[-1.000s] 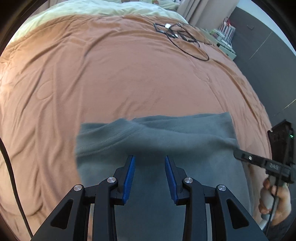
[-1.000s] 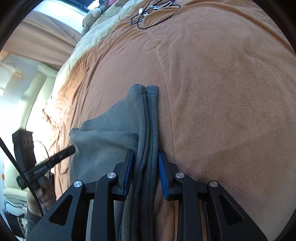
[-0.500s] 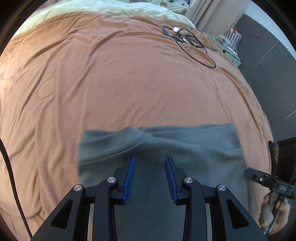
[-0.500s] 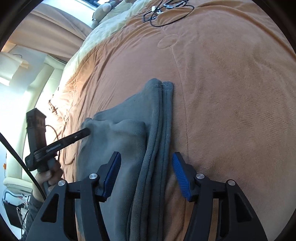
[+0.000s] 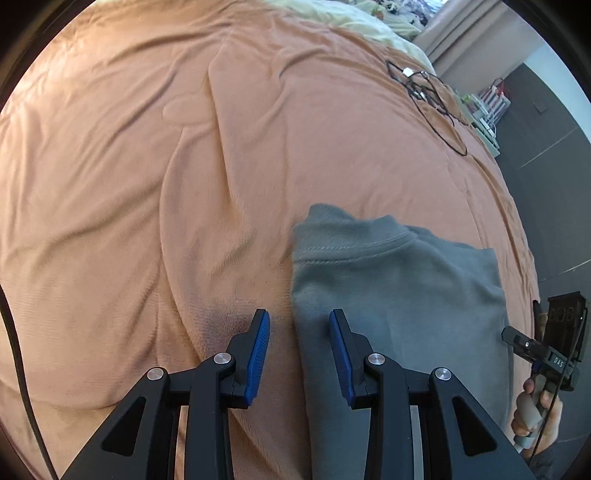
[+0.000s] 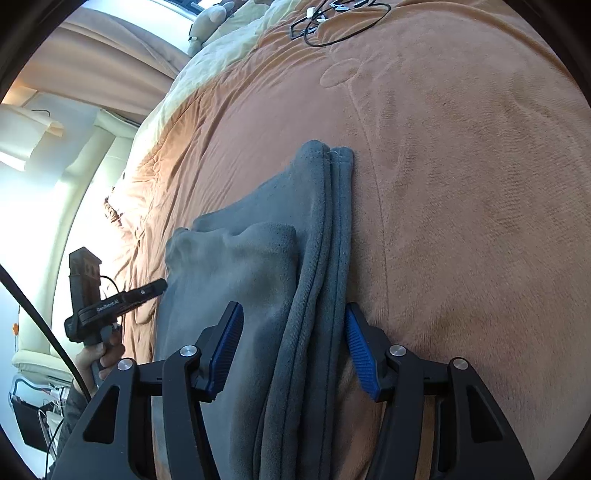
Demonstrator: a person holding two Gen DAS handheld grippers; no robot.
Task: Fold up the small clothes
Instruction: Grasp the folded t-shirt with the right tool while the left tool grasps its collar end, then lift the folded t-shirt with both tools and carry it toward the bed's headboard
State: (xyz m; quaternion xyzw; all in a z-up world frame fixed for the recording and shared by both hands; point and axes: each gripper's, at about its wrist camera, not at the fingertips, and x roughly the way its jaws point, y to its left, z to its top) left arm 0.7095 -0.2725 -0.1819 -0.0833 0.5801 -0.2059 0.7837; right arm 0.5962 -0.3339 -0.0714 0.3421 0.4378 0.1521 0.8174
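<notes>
A grey fleece garment (image 5: 399,295) lies folded on the orange bedspread (image 5: 184,147), its stitched neckline toward the far side. My left gripper (image 5: 297,317) hovers open over the garment's left edge, which runs between the blue pads untouched. In the right wrist view the garment (image 6: 236,266) shows its stacked folded edge on the right side. My right gripper (image 6: 292,308) straddles that edge; its jaws are closing, the pads still clear of the cloth. Each gripper appears in the other's view: the right gripper (image 5: 535,350) and the left gripper (image 6: 122,299), both held by hands.
A tangle of black cable (image 5: 432,92) lies on the far part of the bed. Pale yellow bedding (image 5: 351,22) and a stuffed toy (image 6: 210,18) are at the head end. The bed's right edge drops to a dark floor, with a shelf (image 5: 487,107) beyond.
My right gripper let go of the folded edge and now stands wide around it. My left gripper slid from the garment's middle to its left edge and rolled a little.
</notes>
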